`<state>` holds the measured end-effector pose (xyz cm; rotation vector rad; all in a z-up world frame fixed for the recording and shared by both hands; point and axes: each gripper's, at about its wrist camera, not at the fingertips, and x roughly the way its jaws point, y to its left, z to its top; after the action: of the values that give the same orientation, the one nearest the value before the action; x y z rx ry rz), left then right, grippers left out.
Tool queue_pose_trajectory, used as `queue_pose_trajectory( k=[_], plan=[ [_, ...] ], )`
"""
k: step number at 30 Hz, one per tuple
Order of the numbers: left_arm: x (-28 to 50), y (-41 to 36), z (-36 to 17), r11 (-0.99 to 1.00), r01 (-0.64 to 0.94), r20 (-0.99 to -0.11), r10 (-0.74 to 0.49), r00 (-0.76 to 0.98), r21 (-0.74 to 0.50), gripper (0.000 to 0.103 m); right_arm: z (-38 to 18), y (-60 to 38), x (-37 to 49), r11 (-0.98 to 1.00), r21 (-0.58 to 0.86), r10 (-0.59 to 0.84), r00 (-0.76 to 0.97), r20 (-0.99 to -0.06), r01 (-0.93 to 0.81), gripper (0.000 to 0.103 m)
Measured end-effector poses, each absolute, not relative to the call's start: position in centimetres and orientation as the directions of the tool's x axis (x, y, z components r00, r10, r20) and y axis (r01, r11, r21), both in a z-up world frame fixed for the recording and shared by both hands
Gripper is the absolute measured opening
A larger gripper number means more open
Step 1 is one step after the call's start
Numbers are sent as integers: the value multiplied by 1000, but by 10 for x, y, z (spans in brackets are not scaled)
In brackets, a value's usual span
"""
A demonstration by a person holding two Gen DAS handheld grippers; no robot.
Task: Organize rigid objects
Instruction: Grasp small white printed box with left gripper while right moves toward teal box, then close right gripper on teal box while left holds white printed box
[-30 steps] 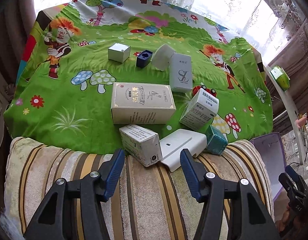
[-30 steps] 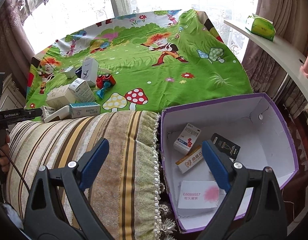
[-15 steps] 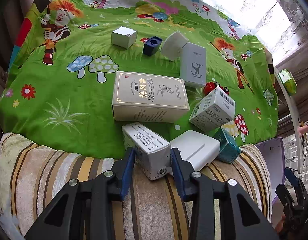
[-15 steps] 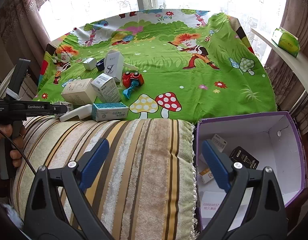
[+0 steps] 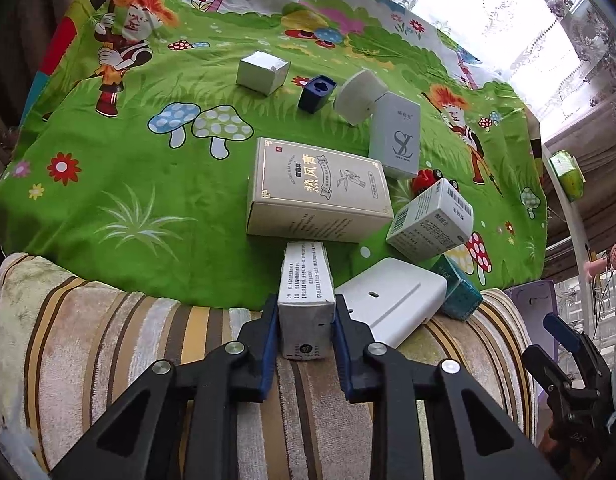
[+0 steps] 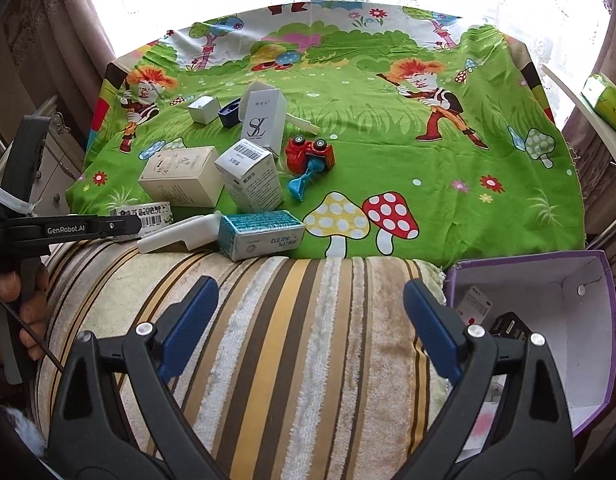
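Observation:
My left gripper (image 5: 306, 322) is shut on a small white printed box (image 5: 306, 292) at the near edge of the green cartoon cloth (image 5: 148, 184); the box also shows in the right wrist view (image 6: 148, 216). Behind it lie a large cream box (image 5: 319, 188), a grey SL box (image 5: 397, 136), a barcode box (image 5: 431, 220), a white plastic holder (image 5: 391, 300) and a teal box (image 5: 459, 296). My right gripper (image 6: 309, 328) is open and empty over the striped towel (image 6: 308, 320).
A purple-rimmed white carton (image 6: 555, 320) with several small boxes stands at the right. A red toy car (image 6: 309, 154), a silver cube box (image 5: 262, 72), a navy cap (image 5: 317, 92) and a white round-cornered piece (image 5: 359, 96) lie on the cloth. A green tissue pack (image 6: 607, 102) sits on the sill.
My left gripper moved forward and closed on the small white box, turning it end-on. My right gripper swung left, away from the carton, staying open.

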<state>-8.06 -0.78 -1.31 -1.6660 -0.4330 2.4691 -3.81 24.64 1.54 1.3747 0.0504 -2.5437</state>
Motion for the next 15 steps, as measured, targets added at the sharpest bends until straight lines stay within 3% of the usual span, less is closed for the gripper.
queue_pose_trajectory(
  k=[15],
  plan=[
    [-71,-19,-12,-942,53,-859,280,-428,-333,25,5,205,-82,-980,124,-183,-462,-868,155,95]
  ],
)
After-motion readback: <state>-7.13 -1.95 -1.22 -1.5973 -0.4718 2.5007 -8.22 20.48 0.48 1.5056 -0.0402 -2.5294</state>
